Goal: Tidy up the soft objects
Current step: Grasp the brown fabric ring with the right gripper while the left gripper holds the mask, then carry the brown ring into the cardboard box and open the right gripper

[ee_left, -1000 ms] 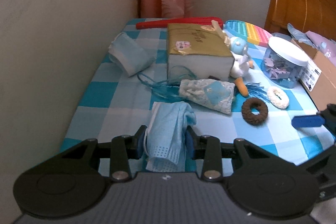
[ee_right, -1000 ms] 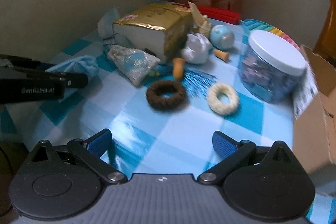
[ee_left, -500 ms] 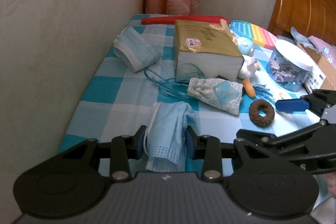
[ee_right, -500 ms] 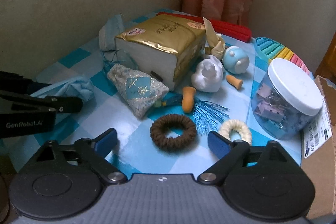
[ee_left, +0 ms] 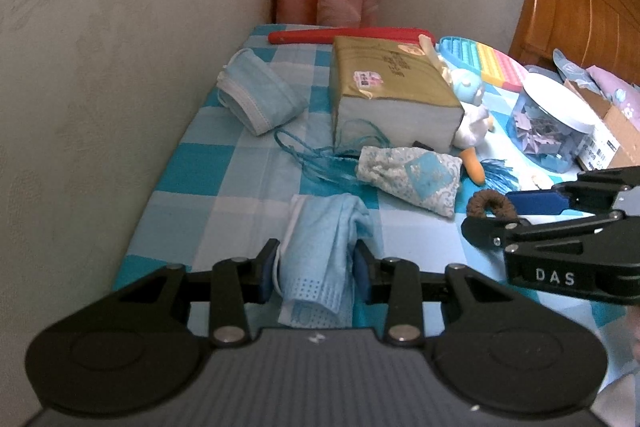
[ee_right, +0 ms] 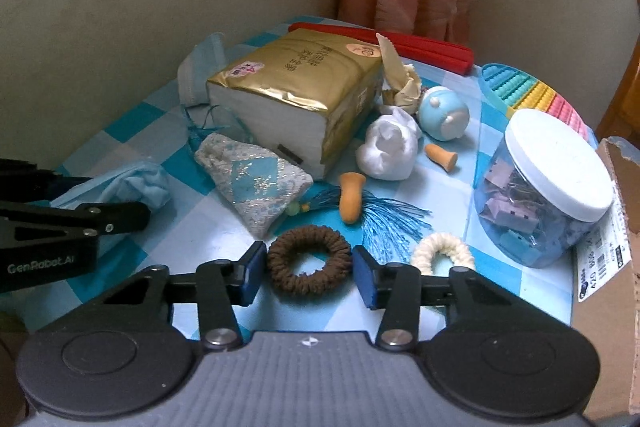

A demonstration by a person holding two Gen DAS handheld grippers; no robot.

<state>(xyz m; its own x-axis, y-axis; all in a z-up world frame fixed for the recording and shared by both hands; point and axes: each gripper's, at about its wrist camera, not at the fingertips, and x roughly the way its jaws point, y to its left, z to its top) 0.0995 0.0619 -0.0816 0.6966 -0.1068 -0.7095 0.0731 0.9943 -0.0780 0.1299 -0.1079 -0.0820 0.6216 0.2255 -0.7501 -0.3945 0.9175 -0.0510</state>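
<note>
While the left tongs (ee_left: 315, 266) pinch a crumpled light-blue face mask (ee_left: 324, 247) at the near edge of the blue-checked tabletop (ee_left: 224, 187), the right tongs (ee_right: 309, 269) sit spread around a brown knitted hair ring (ee_right: 309, 258), pads just beside it. A patterned blue-white fabric pouch (ee_right: 252, 183) lies near a gold tissue pack (ee_right: 296, 87).

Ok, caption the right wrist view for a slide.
Right gripper open around the brown scrunchie on the checked cloth, beside a white scrunchie.
</note>
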